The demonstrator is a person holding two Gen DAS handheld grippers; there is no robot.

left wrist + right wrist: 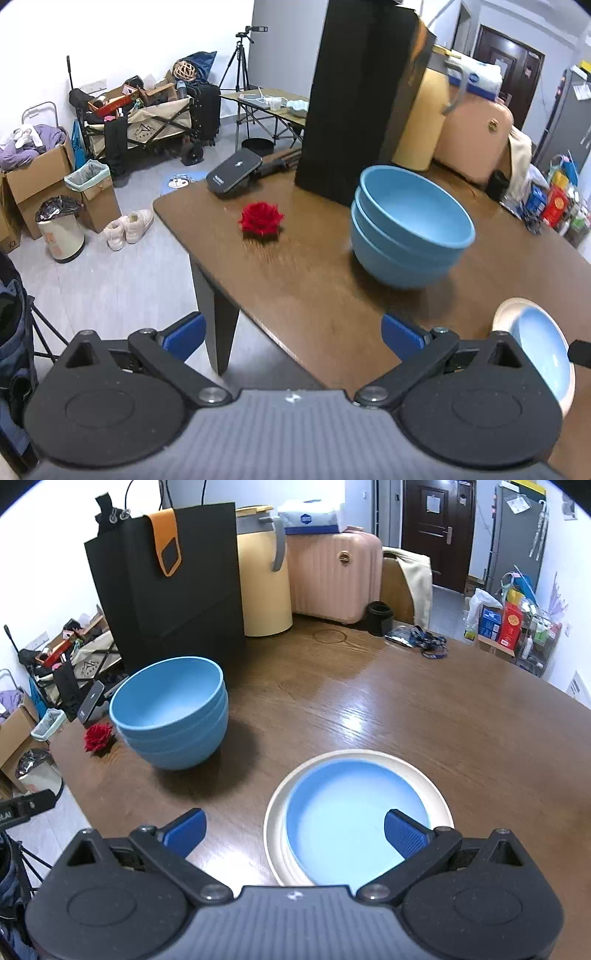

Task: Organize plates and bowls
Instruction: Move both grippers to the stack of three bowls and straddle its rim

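Under my grippers the bench (369, 709) is dark wood with a visible grain, polished enough to throw back glare. The stacked blue bowls (173, 716) look matt and smooth, like plastic, and the blue plate (343, 808) on the cream plate (275, 812) has a soft sheen. My gripper pads (402, 834) are ribbed blue, on matt black arms.

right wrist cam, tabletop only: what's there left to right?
Red flower → stacked blue bowls → blue plate nested in a cream plate → blue straps near the table's far edge.
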